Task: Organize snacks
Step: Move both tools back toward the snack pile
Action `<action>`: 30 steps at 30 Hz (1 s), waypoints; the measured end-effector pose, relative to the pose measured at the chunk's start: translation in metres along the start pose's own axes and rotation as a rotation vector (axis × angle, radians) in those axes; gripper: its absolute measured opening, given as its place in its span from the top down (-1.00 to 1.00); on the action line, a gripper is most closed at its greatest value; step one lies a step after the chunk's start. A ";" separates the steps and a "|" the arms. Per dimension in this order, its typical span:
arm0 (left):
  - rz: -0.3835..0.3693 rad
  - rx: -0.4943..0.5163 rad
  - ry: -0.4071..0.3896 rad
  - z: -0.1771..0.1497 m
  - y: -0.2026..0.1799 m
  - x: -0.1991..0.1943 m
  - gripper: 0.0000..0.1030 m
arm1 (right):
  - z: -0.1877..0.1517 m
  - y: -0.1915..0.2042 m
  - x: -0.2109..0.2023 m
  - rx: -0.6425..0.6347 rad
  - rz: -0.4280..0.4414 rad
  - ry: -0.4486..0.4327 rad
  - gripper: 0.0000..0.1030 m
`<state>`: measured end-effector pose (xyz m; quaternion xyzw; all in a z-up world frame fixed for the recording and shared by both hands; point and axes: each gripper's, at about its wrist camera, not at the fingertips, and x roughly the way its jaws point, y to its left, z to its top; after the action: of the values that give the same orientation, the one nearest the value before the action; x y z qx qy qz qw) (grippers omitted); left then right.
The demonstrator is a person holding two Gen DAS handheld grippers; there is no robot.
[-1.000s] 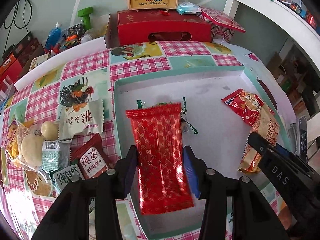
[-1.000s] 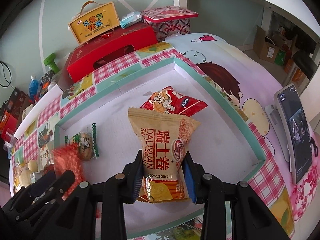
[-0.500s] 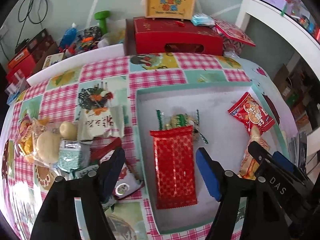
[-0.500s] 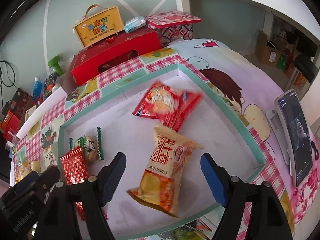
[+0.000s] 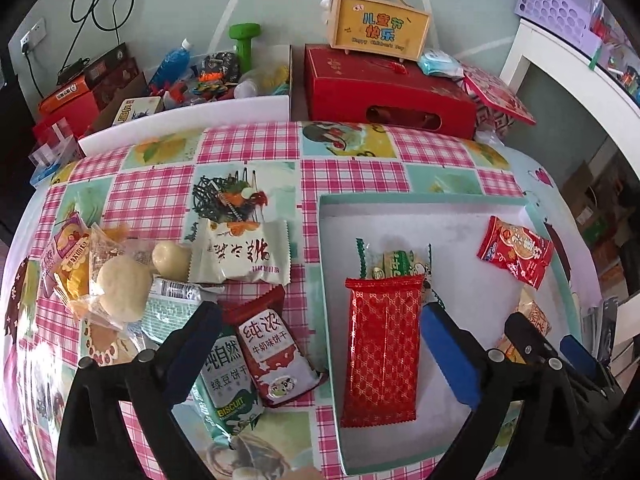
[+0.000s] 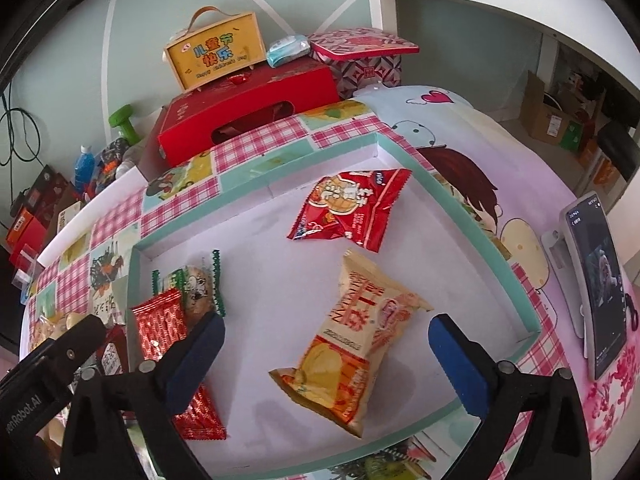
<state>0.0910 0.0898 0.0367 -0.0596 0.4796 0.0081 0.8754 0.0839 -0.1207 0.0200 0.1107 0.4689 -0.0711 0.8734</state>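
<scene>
A shallow teal-rimmed tray [image 5: 420, 199] [image 6: 480, 236] lies on the checked tablecloth. Inside it lie a long red patterned packet [image 5: 382, 350] [image 6: 160, 322], a green-edged candy packet [image 5: 394, 264] [image 6: 192, 286], a red snack bag [image 5: 514, 252] [image 6: 350, 208] and a yellow-orange bag [image 6: 356, 344]. My left gripper [image 5: 320, 344] is open, above the tray's left rim, with nothing in it. My right gripper [image 6: 326, 360] is open and wide around the yellow-orange bag without touching it. Loose snacks lie left of the tray: a white packet [image 5: 240, 254], biscuit packs [image 5: 248, 360] and round buns [image 5: 124, 284].
Behind the table stand a red box [image 5: 384, 92] [image 6: 248, 112] with a yellow carry box [image 5: 380, 26] on top, plus bottles and clutter [image 5: 200, 76] at the back left. A phone on a stand [image 6: 596, 296] sits right of the tray.
Both grippers opened and pulled back upward. The red patterned packet left the left gripper and the yellow-orange bag left the right one; both now lie in the tray.
</scene>
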 end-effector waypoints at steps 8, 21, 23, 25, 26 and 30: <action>-0.012 -0.032 -0.017 0.001 0.011 -0.004 -0.95 | -0.001 0.010 -0.004 -0.024 0.020 -0.009 -1.00; 0.014 -0.096 -0.031 0.004 0.046 -0.014 -0.95 | -0.004 0.028 -0.005 -0.054 0.075 0.001 -1.00; 0.036 -0.106 -0.028 0.004 0.057 -0.016 -0.95 | -0.005 0.033 -0.005 -0.061 0.090 0.001 -1.00; 0.051 -0.133 -0.033 0.005 0.071 -0.019 -0.95 | -0.005 0.039 -0.007 -0.070 0.105 -0.002 -1.00; 0.060 -0.149 -0.036 0.004 0.080 -0.021 -0.95 | -0.006 0.042 -0.007 -0.075 0.109 -0.003 -1.00; 0.110 -0.200 -0.046 0.001 0.109 -0.027 -0.95 | -0.010 0.058 -0.009 -0.106 0.133 0.000 -1.00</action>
<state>0.0699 0.1998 0.0495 -0.1199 0.4585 0.1054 0.8742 0.0839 -0.0619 0.0294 0.0953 0.4635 0.0121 0.8809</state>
